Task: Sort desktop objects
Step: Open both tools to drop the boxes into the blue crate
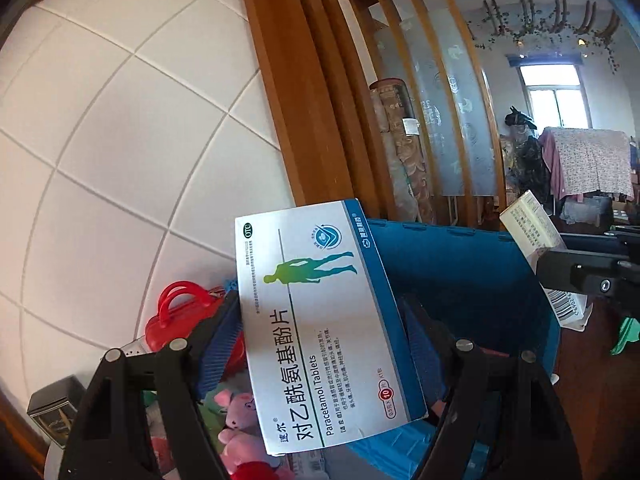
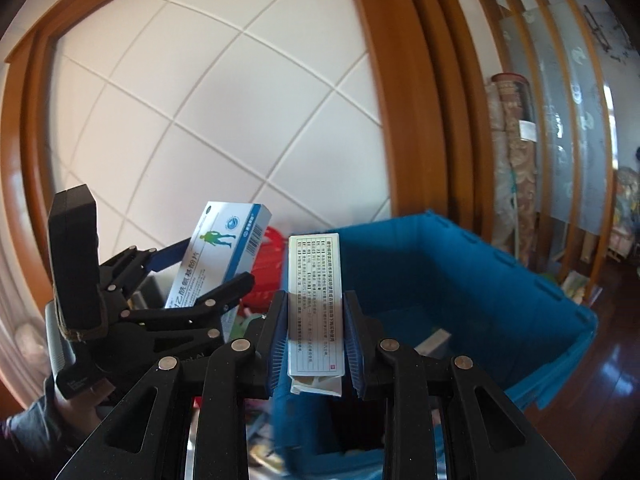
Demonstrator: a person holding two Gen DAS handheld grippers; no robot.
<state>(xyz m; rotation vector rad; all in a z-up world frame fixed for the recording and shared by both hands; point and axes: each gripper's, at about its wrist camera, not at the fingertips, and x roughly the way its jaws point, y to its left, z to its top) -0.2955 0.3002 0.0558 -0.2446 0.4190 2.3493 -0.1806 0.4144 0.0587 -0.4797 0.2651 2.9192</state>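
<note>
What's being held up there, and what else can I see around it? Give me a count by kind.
Medicine boxes held in grippers: 2 (Paracetamol box in the left gripper, white printed box in the right gripper)
Blue bins: 1 (blue bin)
Red baskets: 1 (red basket)
Pink plush toys: 1 (pink plush toy)
Total: 5
</note>
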